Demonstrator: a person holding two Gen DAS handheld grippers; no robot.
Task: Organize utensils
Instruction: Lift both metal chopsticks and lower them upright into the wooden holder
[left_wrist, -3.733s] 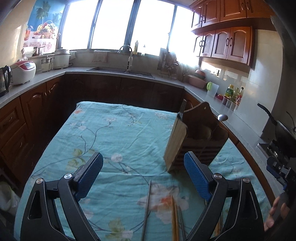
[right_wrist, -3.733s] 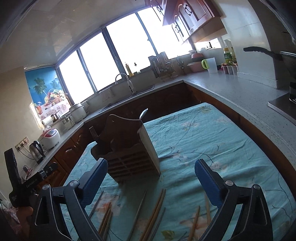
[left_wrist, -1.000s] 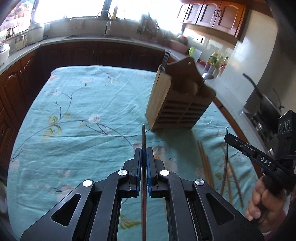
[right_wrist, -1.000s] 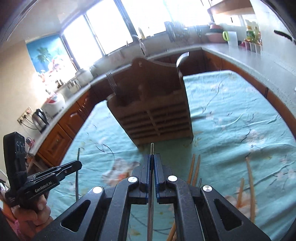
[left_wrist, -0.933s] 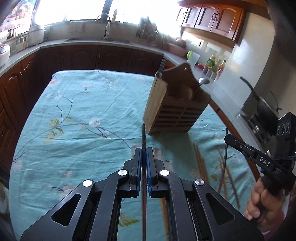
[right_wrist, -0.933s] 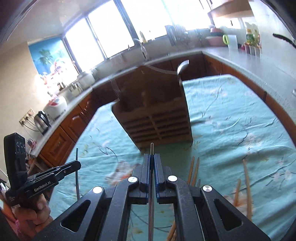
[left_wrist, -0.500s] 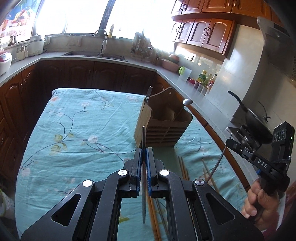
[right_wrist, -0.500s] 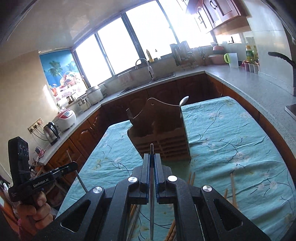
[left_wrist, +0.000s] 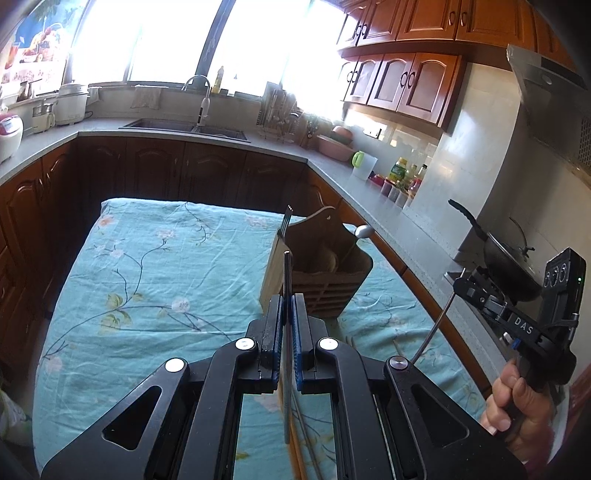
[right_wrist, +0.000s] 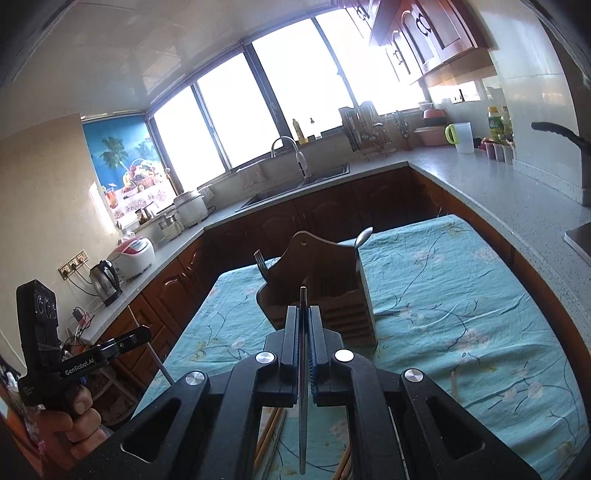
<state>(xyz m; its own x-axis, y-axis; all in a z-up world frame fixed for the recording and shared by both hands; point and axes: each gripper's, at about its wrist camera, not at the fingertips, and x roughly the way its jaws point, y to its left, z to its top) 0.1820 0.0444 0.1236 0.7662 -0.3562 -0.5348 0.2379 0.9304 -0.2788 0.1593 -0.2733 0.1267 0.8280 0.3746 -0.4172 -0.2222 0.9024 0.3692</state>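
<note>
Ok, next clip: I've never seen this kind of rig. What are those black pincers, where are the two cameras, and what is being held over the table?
There is no robot here. A person holds a hand-operated two-finger gripper in each hand, and each gripper carries a fisheye camera looking forward along its fingers.

The left wrist view shows the left gripper up close, with the right gripper off to the side in the person's hand. The right wrist view is the mirror case.

Each gripper is shut on one thin metal chopstick: left chopstick, right chopstick. Both are lifted above the table.

On the teal floral tablecloth stands a wooden utensil holder with a fork and a spoon sticking out. More chopsticks lie on the cloth near the grippers, mostly hidden behind them.
</note>
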